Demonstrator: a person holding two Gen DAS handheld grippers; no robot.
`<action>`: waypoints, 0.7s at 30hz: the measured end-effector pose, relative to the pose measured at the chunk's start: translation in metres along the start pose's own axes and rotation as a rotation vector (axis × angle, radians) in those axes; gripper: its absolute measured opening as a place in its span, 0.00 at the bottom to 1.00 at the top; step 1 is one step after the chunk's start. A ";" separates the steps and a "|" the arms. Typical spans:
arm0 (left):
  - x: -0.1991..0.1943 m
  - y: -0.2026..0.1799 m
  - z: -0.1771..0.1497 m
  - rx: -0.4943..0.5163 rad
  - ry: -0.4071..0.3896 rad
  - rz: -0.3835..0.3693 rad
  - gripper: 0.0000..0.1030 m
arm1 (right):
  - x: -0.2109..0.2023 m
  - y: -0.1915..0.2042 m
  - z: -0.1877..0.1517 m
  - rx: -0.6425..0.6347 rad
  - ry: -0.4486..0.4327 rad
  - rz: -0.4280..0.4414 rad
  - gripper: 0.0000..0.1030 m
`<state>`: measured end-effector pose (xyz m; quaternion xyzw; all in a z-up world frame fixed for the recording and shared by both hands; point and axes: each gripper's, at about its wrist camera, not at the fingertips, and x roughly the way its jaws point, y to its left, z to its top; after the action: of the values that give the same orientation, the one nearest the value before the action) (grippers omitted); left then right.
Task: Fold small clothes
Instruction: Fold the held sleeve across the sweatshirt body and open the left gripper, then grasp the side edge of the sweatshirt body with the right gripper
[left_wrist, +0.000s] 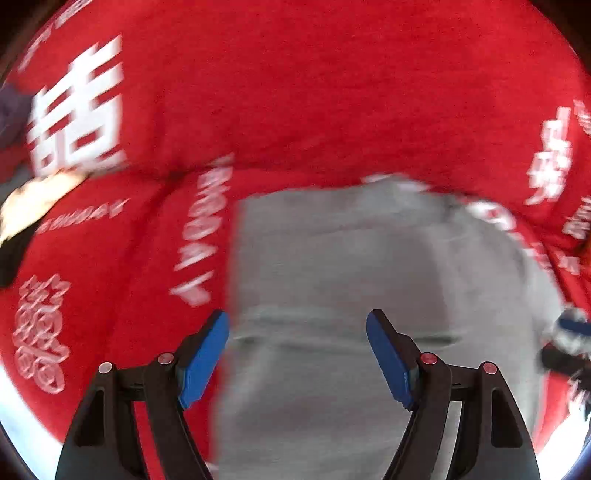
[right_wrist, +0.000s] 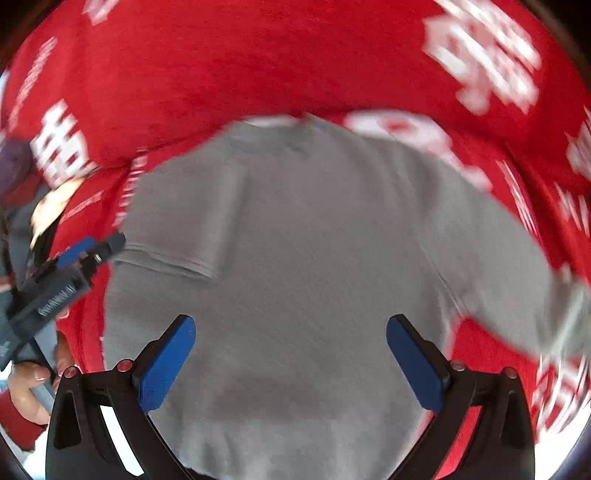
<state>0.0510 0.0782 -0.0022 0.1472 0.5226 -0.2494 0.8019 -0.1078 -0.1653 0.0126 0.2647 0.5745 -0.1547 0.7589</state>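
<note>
Left gripper (left_wrist: 297, 354): blue pads spread wide above the grey garment (left_wrist: 332, 280), nothing between them; no cloth held
Right gripper (right_wrist: 290, 360): jaws likewise wide apart and empty, poised over the middle of the same garment
Garment position: laid flat on a red cloth (left_wrist: 295, 92) printed with white characters; a sleeve runs out to the right in the right wrist view, and a hemmed fold (right_wrist: 173, 260) lies across the left side; the left gripper shows again beside that edge
Handling: judged light, soft and limp; it should drape and crease rather than keep a shape; unlikely to slip far on the fuzzy red cloth
Where to grip: a hem, sleeve end or corner looks best, pinched thin between the pads
Material: matte grey knit with stitched hems; the red cloth appears plush, though motion blur softens the detail
Edge of frame: a person's hand (right_wrist: 26, 391) in a red sleeve
</note>
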 end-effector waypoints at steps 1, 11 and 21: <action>0.008 0.016 -0.004 -0.023 0.033 0.028 0.75 | 0.003 0.016 0.008 -0.048 -0.010 0.012 1.00; 0.024 0.094 -0.035 -0.224 0.136 0.050 0.75 | 0.086 0.167 0.048 -0.460 -0.009 0.052 1.00; 0.019 0.108 -0.029 -0.229 0.137 0.015 0.75 | 0.126 0.186 0.067 -0.323 -0.017 0.130 0.11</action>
<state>0.0953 0.1780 -0.0336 0.0752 0.6000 -0.1713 0.7778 0.0821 -0.0438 -0.0529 0.1746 0.5673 -0.0133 0.8047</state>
